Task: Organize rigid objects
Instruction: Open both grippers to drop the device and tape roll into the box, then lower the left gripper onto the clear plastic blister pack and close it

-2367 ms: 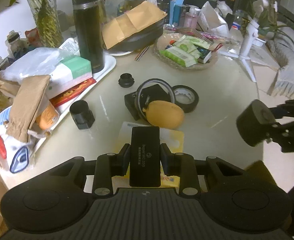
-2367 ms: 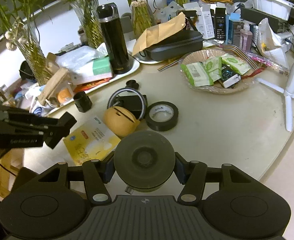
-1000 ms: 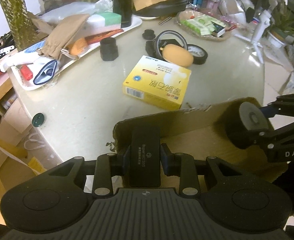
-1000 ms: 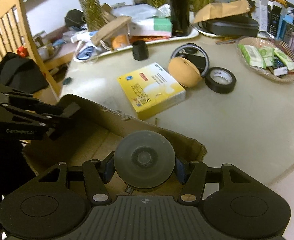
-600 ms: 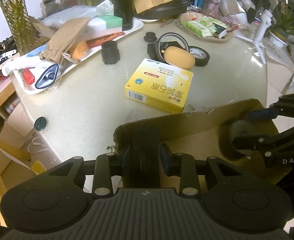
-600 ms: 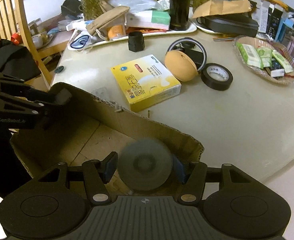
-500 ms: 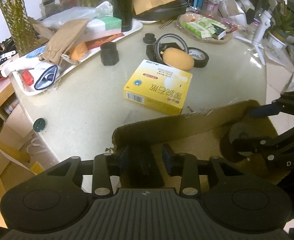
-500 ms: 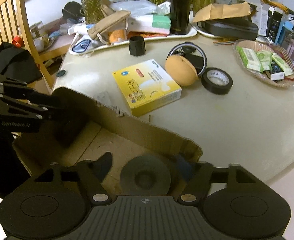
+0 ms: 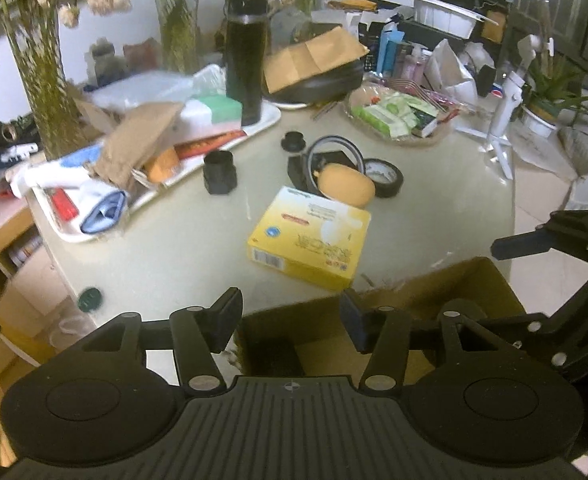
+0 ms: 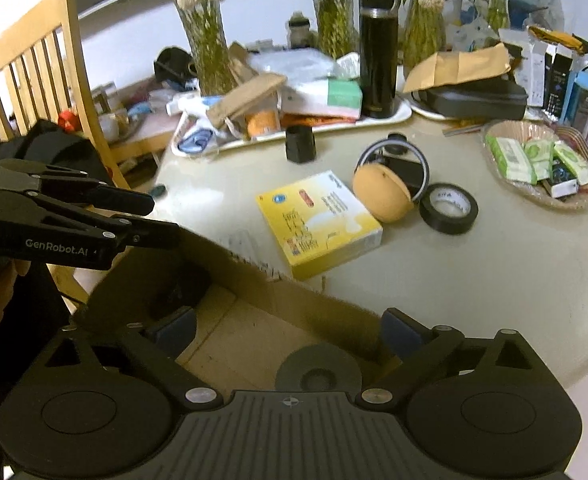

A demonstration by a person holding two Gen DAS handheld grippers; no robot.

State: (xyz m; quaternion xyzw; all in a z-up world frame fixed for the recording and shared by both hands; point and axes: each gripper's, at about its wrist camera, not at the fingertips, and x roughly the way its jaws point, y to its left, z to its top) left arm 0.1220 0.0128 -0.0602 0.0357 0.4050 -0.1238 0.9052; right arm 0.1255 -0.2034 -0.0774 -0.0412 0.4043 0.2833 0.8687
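While both claws hang spread over the box (image 10: 254, 332), jaws just opened and empty, disc (image 10: 318, 372) lies inside below right claw (image 10: 282, 330). Left claw (image 9: 290, 316): lift clear, then approach yellow carton (image 9: 310, 248), 12 o'clock on tabletop (image 9: 182, 240).

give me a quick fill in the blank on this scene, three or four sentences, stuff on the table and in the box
1. The round grey disc lies inside the ____ box.
2. The yellow box lies flat on the ____.
3. The roll of black tape lies right next to the ____ oval case.
4. The tall black flask stands on a white ____.

Missing words: cardboard; table; orange; tray
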